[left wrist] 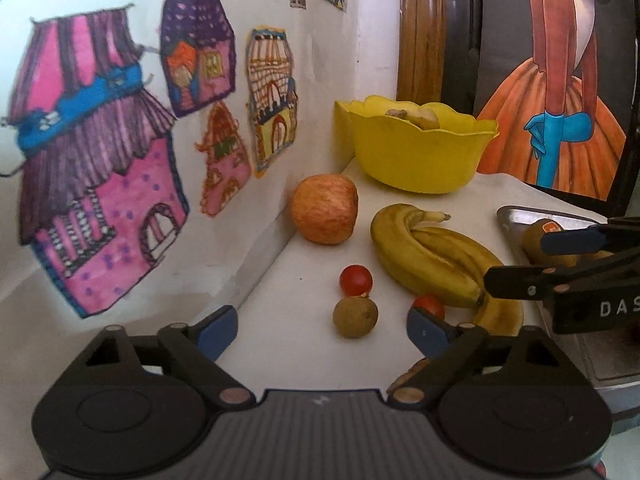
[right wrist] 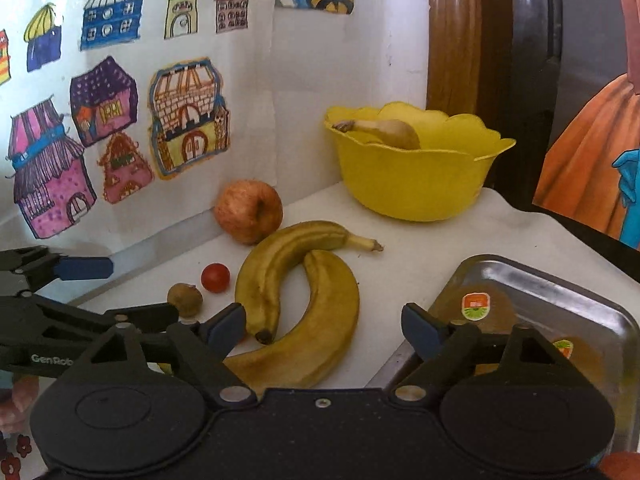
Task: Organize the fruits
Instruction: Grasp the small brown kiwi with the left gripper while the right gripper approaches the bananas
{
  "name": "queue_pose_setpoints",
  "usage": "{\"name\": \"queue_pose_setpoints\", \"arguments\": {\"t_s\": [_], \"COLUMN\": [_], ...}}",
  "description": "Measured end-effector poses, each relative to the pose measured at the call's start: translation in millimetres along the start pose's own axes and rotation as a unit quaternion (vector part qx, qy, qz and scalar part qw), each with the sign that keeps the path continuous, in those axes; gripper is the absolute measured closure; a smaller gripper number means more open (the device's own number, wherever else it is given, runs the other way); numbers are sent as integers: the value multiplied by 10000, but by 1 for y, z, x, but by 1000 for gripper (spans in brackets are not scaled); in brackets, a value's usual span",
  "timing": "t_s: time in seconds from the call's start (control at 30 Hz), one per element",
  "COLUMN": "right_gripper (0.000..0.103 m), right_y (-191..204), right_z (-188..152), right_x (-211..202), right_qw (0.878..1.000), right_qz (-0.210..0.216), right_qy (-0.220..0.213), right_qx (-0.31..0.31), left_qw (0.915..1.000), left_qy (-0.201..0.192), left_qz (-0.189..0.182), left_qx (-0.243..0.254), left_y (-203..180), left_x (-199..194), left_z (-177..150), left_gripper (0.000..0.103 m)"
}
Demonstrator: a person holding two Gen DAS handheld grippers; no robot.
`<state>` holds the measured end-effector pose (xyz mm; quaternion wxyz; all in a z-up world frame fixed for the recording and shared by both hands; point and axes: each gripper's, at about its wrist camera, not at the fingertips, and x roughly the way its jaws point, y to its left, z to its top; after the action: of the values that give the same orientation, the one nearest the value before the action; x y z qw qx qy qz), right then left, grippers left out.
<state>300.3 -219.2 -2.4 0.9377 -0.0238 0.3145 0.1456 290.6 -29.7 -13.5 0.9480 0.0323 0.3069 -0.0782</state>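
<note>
On the white counter lie an apple [left wrist: 324,209] [right wrist: 248,211], two bananas [left wrist: 436,256] [right wrist: 304,300], two red cherry tomatoes [left wrist: 355,279] [left wrist: 429,306], and a small brown round fruit [left wrist: 355,317] [right wrist: 185,300]. A yellow bowl [left wrist: 420,152] [right wrist: 416,176] at the back holds a pear [right wrist: 384,132]. A metal tray [right wrist: 552,300] [left wrist: 532,216] holds kiwis [right wrist: 476,308] with stickers. My left gripper [left wrist: 322,330] is open, just before the brown fruit. My right gripper [right wrist: 324,326] is open over the bananas, empty.
A wall with house drawings [left wrist: 100,160] bounds the counter on the left. A painting of a woman in an orange dress [left wrist: 560,112] and a wooden frame [left wrist: 422,28] stand behind the bowl. The right gripper's fingers [left wrist: 568,240] reach in over the tray.
</note>
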Motion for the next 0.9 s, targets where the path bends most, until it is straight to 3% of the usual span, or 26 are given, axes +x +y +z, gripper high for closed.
{"name": "queue_pose_setpoints", "arguments": {"t_s": [0.2, 0.37, 0.7, 0.9], "right_gripper": [22, 23, 24, 28], "right_y": [0, 1, 2, 3], "right_z": [-1, -2, 0, 0], "right_x": [12, 18, 24, 25], "right_qw": [9998, 9997, 9995, 9985], "right_qz": [-114, -72, 64, 293], "right_qy": [116, 190, 282, 470], "right_qx": [-62, -105, -91, -52], "left_qw": [9999, 9996, 9996, 9996], "left_qy": [122, 260, 242, 215], "left_qz": [-19, -17, -108, -194], "left_qx": [83, 139, 52, 23], "left_y": [-4, -8, -8, -7], "left_x": [12, 21, 30, 31], "left_z": [0, 0, 4, 5], "left_gripper": [24, 44, 50, 63]}}
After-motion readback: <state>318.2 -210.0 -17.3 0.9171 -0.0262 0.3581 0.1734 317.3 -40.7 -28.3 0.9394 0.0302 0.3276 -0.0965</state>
